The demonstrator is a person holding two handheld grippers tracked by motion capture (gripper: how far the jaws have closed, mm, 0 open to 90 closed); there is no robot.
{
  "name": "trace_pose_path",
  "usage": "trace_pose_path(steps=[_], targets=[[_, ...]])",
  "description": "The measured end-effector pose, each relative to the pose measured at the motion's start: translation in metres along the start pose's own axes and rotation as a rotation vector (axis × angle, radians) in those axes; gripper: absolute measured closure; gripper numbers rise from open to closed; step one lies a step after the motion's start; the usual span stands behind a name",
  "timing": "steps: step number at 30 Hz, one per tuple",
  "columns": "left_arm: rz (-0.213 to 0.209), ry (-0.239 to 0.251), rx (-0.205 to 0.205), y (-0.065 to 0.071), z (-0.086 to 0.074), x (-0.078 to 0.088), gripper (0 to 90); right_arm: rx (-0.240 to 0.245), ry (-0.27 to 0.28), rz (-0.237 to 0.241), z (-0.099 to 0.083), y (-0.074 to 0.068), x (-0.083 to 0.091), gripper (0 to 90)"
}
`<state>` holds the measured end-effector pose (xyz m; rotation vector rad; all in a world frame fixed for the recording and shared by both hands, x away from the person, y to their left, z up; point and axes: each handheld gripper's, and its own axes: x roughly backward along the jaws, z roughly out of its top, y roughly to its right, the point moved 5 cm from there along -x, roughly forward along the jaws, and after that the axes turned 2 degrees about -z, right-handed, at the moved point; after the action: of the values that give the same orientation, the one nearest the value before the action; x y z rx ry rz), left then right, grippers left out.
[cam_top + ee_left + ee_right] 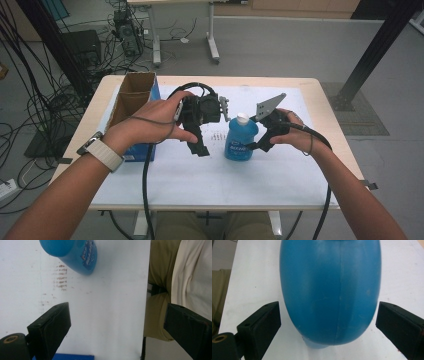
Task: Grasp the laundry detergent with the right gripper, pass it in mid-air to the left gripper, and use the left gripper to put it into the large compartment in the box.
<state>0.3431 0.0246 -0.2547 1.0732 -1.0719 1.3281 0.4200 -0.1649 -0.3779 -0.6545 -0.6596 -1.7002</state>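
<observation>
We see blue bottle [241,140] upright near table [280,175] centre, white cap on top, blue liquid inside. Right gripper [256,145] at bottle's right side — jaws spread, straddling bottle body [329,290], each jaw apart from plastic. Left gripper [200,147] held just left of bottle, jaws released, gripping nothing; bottle [72,255] lies beyond them. Cardboard box [131,100] stands at table's left edge — we cannot tell contents.

Blue bottle [241,140] label: print unreadable.
</observation>
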Motion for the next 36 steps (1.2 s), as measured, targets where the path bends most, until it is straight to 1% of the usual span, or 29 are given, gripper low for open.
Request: trace_pose_path(steps=[4, 7, 36], targets=[[-0.001, -0.011, 0.0, -0.0003, -0.0022, -0.0039, 7.9, 0.002, -0.006, 0.001, -0.0012, -0.0002, -0.0006, 6.0], [-0.004, -0.011, 0.005, -0.0001, -0.0032, -0.0055, 7.8, 0.001, -0.005, -0.001, -0.0011, 0.0002, -0.0007, 6.0], [-0.001, -0.008, 0.008, -0.0011, -0.004, -0.0057, 7.8, -0.006, -0.002, 0.001, -0.003, -0.0002, -0.0056, 5.8]])
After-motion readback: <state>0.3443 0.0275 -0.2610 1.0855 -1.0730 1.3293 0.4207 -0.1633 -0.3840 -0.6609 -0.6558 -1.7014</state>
